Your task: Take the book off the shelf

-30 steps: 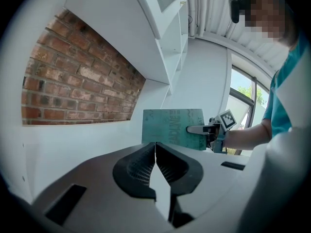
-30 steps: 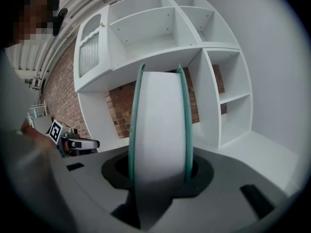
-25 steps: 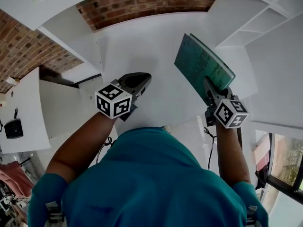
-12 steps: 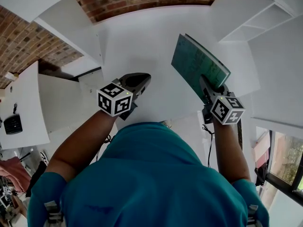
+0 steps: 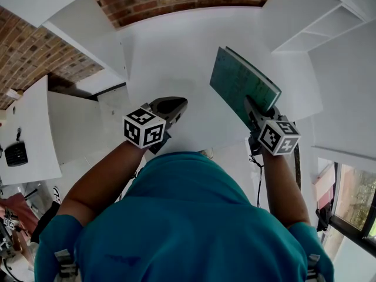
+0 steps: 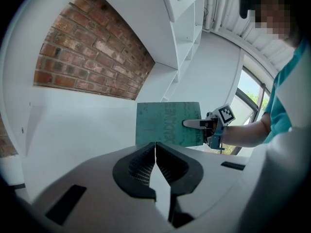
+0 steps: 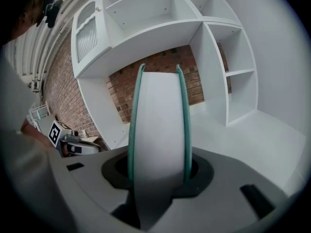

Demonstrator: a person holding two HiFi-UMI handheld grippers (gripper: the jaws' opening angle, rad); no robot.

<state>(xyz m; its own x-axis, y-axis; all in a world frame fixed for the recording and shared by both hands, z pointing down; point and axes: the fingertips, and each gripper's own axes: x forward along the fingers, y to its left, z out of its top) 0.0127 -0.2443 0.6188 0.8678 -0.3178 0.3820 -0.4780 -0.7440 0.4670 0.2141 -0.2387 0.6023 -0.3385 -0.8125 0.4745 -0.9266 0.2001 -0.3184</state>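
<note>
A green-covered book (image 5: 244,84) is held upright above the white desk surface (image 5: 176,57), clear of the shelves. My right gripper (image 5: 254,107) is shut on its lower edge. In the right gripper view the book's white page block (image 7: 158,125) fills the gap between the jaws, with a green cover on each side. From the left gripper view the book's cover (image 6: 167,123) shows face on, the right gripper (image 6: 194,124) clamped on it. My left gripper (image 5: 175,106) hovers to the left, shut and empty, its pads (image 6: 155,161) meeting.
White shelving (image 7: 214,47) with bare compartments rises behind the desk against a brick wall (image 7: 165,76). More shelf compartments (image 5: 329,22) stand at the right. A lower white table (image 5: 26,140) with a dark device lies at the left. A window (image 5: 352,207) is at the lower right.
Both grippers have sunk a little toward the desk. The book came down with the right gripper and leans slightly more to the left. Neither gripper's jaws changed.
</note>
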